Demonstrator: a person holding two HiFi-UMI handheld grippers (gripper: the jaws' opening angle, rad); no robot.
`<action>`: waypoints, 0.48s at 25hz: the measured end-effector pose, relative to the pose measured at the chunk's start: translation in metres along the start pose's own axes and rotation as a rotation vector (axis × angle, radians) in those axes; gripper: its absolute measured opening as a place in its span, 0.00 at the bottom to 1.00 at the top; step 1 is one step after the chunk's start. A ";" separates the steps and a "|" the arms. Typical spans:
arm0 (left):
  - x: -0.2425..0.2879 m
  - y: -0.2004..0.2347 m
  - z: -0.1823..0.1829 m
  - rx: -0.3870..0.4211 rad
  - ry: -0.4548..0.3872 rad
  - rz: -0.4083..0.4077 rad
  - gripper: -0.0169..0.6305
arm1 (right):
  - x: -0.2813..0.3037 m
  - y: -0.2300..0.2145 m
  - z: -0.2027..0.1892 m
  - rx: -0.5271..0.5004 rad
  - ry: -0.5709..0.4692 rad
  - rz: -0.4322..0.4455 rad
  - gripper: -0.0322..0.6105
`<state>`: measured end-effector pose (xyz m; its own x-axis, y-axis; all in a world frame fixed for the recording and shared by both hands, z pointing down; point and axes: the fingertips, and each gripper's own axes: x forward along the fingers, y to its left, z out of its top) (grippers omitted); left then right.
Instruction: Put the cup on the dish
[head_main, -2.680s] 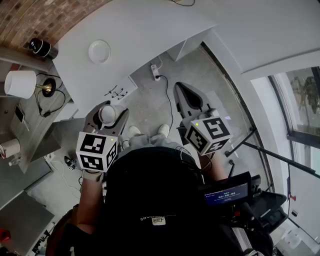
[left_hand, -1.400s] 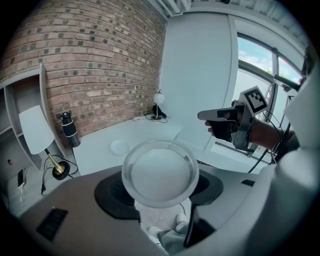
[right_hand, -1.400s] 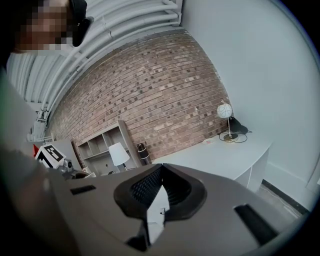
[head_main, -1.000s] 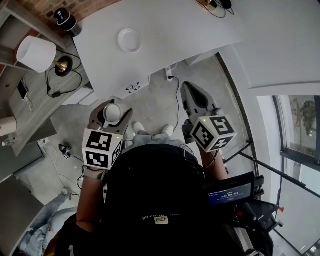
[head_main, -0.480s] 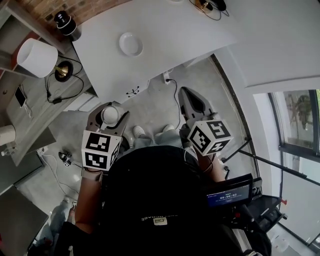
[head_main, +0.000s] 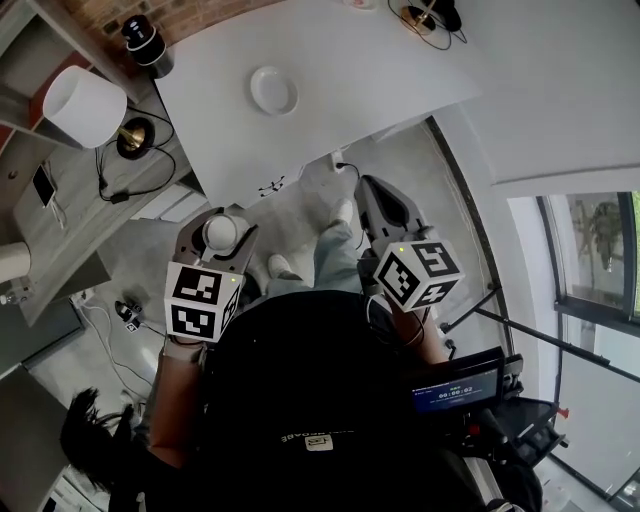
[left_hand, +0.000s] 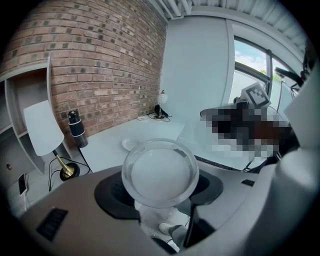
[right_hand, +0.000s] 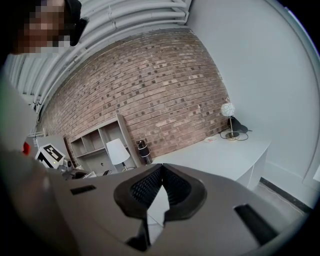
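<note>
A small translucent cup (head_main: 221, 233) sits between the jaws of my left gripper (head_main: 218, 222), which is shut on it over the floor. In the left gripper view the cup (left_hand: 160, 172) fills the middle, mouth toward the camera, with the pads on both sides. The white dish (head_main: 273, 90) lies on the white table (head_main: 340, 60) ahead, and shows small beyond the cup as dish (left_hand: 130, 144). My right gripper (head_main: 373, 190) is shut with nothing in it, its pads meeting at the tips (right_hand: 161, 171).
A white-shaded lamp (head_main: 85, 105) stands on a shelf at the left, with a black bottle (head_main: 145, 40) at the table's far left corner. A small desk lamp (head_main: 425, 15) stands at the table's far end. Cables and a plug (head_main: 335, 165) lie on the floor by the table.
The table and dish have come closer in the head view. One leg has stepped forward. Both grippers keep their pose, the cup still held in the left one.
</note>
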<state>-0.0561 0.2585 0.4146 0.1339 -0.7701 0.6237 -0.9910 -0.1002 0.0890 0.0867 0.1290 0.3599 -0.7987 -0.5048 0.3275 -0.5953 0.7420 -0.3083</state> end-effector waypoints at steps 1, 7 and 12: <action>0.000 0.002 -0.001 -0.002 -0.001 0.005 0.43 | 0.003 0.001 0.000 -0.003 0.002 0.005 0.05; 0.002 0.014 0.001 -0.035 0.001 0.044 0.43 | 0.021 0.003 0.007 -0.023 0.016 0.045 0.05; 0.012 0.019 0.007 -0.060 0.005 0.068 0.43 | 0.038 -0.006 0.012 -0.029 0.038 0.069 0.06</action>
<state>-0.0738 0.2433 0.4185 0.0668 -0.7710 0.6334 -0.9957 -0.0103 0.0926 0.0592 0.1002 0.3632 -0.8338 -0.4351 0.3397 -0.5354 0.7873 -0.3058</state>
